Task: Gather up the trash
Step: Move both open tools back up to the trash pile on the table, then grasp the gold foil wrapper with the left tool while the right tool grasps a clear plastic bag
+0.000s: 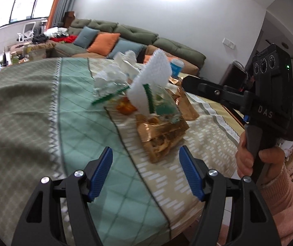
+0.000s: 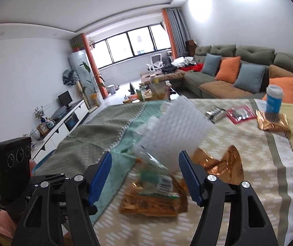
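A pile of trash lies on the clothed table [image 1: 43, 106]: a white foam net sheet [image 1: 150, 80] stands up over a clear plastic bag with green trim [image 1: 162, 102], on a gold foil wrapper [image 1: 162, 137]. Crumpled white tissue [image 1: 107, 78] lies behind. My left gripper [image 1: 145, 174] is open, empty, just short of the gold wrapper. My right gripper [image 2: 145, 176] is open, with the foam sheet [image 2: 177, 129], plastic bag [image 2: 158, 180] and gold wrapper [image 2: 152, 203] between and below its fingers, not gripped. It also shows in the left wrist view [image 1: 189, 82].
A blue-and-white cup [image 2: 273, 100] stands on another gold wrapper [image 2: 273, 123] at the far right. A red packet [image 2: 240, 112] and a silver wrapper [image 2: 216, 111] lie beyond the pile. A sofa with cushions [image 2: 228, 69] runs behind the table.
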Available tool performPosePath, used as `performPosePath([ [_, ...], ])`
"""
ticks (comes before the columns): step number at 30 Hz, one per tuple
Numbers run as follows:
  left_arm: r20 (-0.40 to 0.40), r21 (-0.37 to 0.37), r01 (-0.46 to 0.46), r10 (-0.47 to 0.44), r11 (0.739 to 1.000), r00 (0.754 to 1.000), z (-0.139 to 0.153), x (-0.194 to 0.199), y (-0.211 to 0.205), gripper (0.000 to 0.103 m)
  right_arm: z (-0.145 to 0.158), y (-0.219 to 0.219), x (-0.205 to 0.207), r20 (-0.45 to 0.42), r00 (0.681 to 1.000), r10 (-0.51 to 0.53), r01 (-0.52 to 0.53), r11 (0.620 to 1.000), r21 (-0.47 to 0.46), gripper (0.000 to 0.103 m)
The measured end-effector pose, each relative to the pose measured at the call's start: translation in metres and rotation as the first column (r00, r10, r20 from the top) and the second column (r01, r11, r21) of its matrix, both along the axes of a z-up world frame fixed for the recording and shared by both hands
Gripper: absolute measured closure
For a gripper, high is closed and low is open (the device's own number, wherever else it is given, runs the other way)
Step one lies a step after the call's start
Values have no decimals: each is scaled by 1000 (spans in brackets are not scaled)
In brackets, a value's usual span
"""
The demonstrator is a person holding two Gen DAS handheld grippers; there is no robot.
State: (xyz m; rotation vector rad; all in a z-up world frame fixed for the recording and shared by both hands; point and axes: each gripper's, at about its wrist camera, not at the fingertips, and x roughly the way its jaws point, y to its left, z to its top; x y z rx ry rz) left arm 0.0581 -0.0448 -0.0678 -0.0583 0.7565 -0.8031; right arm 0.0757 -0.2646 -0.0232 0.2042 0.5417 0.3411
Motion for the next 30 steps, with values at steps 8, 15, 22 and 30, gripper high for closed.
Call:
performPosePath([
  [8,-77,26,36,-34,999,996,-13,13,-30,36,-25,-3,3,-50,999,13,-13,1000,2,42],
  [15,-107,23,45,-42,999,993,-17,21,-44,38,-39,-8,10,-92,996,7,-5,1000,23,52],
  [22,-131,19,40,-37,999,991,-19,30,-52,58,-44,-15,10,-106,994,-5,10,999,42,66],
  [30,-126,3,42,-41,999,991,-17,29,-44,81,-42,-19,4,-89,996,9,-4,998,56,70],
])
